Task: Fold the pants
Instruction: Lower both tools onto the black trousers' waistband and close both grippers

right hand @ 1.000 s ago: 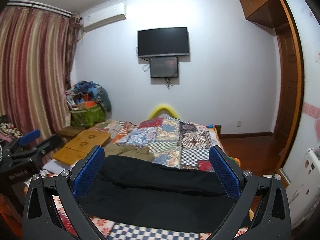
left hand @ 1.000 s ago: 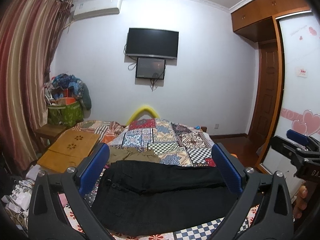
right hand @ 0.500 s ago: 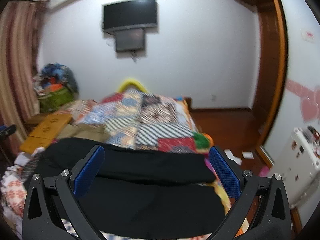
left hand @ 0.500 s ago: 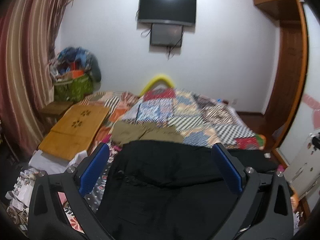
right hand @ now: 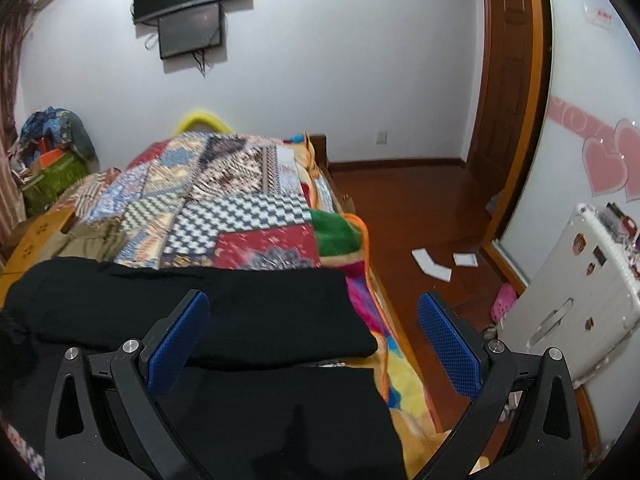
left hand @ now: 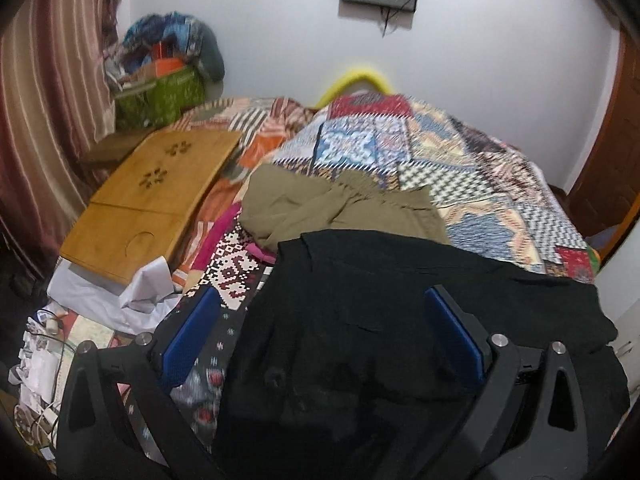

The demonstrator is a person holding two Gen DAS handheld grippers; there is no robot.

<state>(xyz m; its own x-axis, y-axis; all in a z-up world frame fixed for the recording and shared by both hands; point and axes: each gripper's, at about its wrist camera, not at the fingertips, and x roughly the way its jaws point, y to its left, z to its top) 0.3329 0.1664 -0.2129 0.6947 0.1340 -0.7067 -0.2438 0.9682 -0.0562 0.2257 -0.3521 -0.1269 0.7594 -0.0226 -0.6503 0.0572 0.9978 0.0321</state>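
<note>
Black pants (left hand: pixel 360 312) lie spread across the near end of the patchwork bed (left hand: pixel 420 148). Their waist end, with a small button, sits under my left gripper (left hand: pixel 320 336), which hangs open above the cloth with nothing between its blue pads. In the right wrist view the two leg ends (right hand: pixel 256 320) lie one over the other by the bed's right edge. My right gripper (right hand: pixel 314 336) is open above them, its right finger out over the floor.
Olive-green pants (left hand: pixel 340 208) lie crumpled just beyond the black pair. A wooden lap tray (left hand: pixel 148 196) rests at the left of the bed. Wooden floor (right hand: pixel 420 208) with scattered papers and a white suitcase (right hand: pixel 572 292) lie to the right.
Both grippers have tilted downward and come closer to the black pants. The left swung toward the waist end, the right toward the leg ends at the bed's right edge. Both stayed open.
</note>
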